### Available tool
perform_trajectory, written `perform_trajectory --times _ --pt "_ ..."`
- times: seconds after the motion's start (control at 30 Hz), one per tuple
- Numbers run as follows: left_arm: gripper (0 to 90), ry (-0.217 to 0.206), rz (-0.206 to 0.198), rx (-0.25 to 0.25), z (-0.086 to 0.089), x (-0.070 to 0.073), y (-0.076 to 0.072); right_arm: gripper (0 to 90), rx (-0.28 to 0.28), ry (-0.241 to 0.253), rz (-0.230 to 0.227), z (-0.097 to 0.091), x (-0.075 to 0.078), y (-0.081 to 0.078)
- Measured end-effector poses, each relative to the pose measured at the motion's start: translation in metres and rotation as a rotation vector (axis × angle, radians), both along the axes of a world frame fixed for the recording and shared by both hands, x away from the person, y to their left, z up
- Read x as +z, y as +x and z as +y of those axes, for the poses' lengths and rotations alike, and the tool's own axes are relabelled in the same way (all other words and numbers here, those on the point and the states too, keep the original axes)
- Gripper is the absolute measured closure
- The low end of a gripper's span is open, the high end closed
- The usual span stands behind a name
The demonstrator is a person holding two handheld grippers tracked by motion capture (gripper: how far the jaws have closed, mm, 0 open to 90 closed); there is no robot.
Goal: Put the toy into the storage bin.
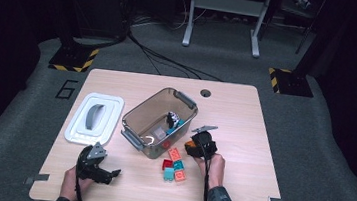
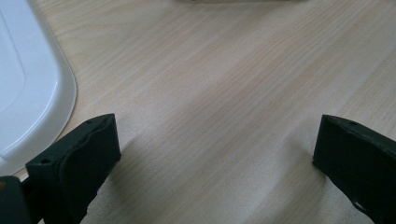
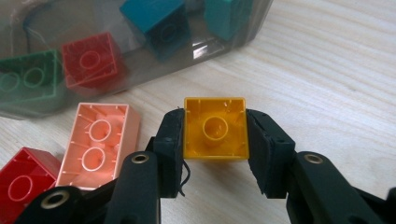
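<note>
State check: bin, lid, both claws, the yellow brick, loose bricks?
clear bin: open, upright, a few bricks inside
white lid: off, flat on the table left of the bin
right claw: shut on the yellow brick
yellow brick: gripped, hollow side toward the camera
left claw: open, empty, over bare table
loose bricks: clustered on the table by the bin

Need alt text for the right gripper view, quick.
The right gripper clamps a yellow brick, hollow side up, above the wooden table. A pink brick lies beside it, with the clear bin of bricks behind.
</note>
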State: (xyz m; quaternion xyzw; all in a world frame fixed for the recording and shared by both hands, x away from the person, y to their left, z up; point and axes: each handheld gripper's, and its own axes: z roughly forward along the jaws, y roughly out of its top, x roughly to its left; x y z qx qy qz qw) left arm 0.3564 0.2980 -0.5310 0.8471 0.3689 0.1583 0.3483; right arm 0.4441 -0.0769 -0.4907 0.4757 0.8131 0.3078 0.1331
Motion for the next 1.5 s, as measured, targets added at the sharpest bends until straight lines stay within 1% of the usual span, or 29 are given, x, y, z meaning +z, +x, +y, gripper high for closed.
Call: perform_trajectory --times 0.03,0.07,0.1,0.17,0.2,0.37,0.4,0.47,0.53,0.63,0.7,0.73,0.77,0.83,0.87,0.9,0.93,0.97,1.17,1.2,1.23,1.27,1.33,1.5 --pt "0.4 0.000 -0.006 0.006 0.000 0.000 0.000 59.0 0.000 0.004 0.000 -0.001 0.001 0.000" --pt "0.4 0.000 0.001 -0.001 0.000 0.000 0.000 59.0 -0.006 0.006 0.000 -0.001 0.002 -0.001" --pt "0.4 -0.009 -0.001 0.007 -0.001 0.000 0.000 58.9 -0.007 0.006 -0.006 -0.002 0.004 -0.001" --pt "0.4 -0.003 -0.004 0.003 0.000 0.000 0.000 59.0 -0.003 0.006 -0.015 -0.004 0.007 -0.001" --pt "0.4 -0.003 -0.005 0.003 0.000 0.000 0.000 59.0 -0.008 0.018 -0.017 -0.005 0.009 -0.002" --pt "0.4 -0.003 -0.006 0.003 0.000 0.000 0.000 59.0 -0.011 0.032 -0.025 -0.012 0.018 -0.004" --pt "0.4 -0.003 -0.006 0.004 0.000 0.000 0.000 59.0 -0.008 0.032 -0.038 -0.013 0.021 -0.003" --pt "0.4 -0.002 -0.006 0.003 0.000 0.000 0.000 59.0 -0.017 0.054 -0.030 -0.016 0.026 -0.005" --pt "0.4 -0.002 -0.006 0.003 0.000 0.000 0.000 59.0 -0.017 0.062 -0.045 -0.021 0.032 -0.005" --pt "0.4 -0.002 -0.006 0.003 0.000 0.000 0.000 58.9 -0.023 0.083 -0.051 -0.026 0.041 -0.005" --pt "0.4 -0.003 -0.006 0.003 0.000 0.000 0.000 59.0 -0.007 0.080 -0.075 -0.031 0.047 -0.004" --pt "0.4 -0.002 -0.006 0.003 0.000 0.000 0.000 59.0 -0.022 0.097 -0.074 -0.030 0.051 -0.005" --pt "0.4 -0.004 -0.003 0.004 0.000 0.000 0.000 59.0 -0.010 0.091 -0.083 -0.032 0.054 -0.005" --pt "0.4 -0.003 -0.004 0.002 0.000 0.000 0.000 59.0 -0.014 0.107 -0.091 -0.033 0.061 -0.005" --pt "0.4 -0.008 -0.001 0.006 -0.001 0.000 0.000 59.0 -0.012 0.105 -0.100 -0.033 0.065 -0.005" --pt "0.4 0.000 0.001 0.000 0.000 0.000 0.000 59.0 -0.010 0.111 -0.111 -0.033 0.070 -0.005" --pt "0.4 0.000 0.000 0.000 0.000 0.000 0.000 59.0 -0.003 0.110 -0.123 -0.033 0.073 -0.004" --pt "0.4 0.000 0.000 0.000 0.000 0.000 0.000 59.0 -0.008 0.118 -0.123 -0.032 0.077 -0.004" --pt "0.4 0.000 0.000 0.000 0.000 0.000 0.000 59.0 0.007 0.127 -0.156 -0.026 0.097 0.001" --pt "0.4 0.000 0.000 0.000 0.000 0.000 0.000 59.0 0.013 0.121 -0.164 -0.024 0.100 0.002" --pt "0.4 0.000 0.000 0.000 0.000 0.000 0.000 59.0 0.008 0.122 -0.163 -0.022 0.104 0.003" --pt "0.4 -0.001 0.000 0.000 0.000 0.000 0.000 59.0 0.020 0.118 -0.173 -0.021 0.107 0.005" --pt "0.4 0.000 0.000 0.000 0.000 0.000 0.000 59.0 0.020 0.119 -0.177 -0.017 0.111 0.006" --pt "0.4 0.000 0.000 0.000 0.000 0.000 0.000 59.0 0.039 0.108 -0.185 -0.009 0.118 0.013"
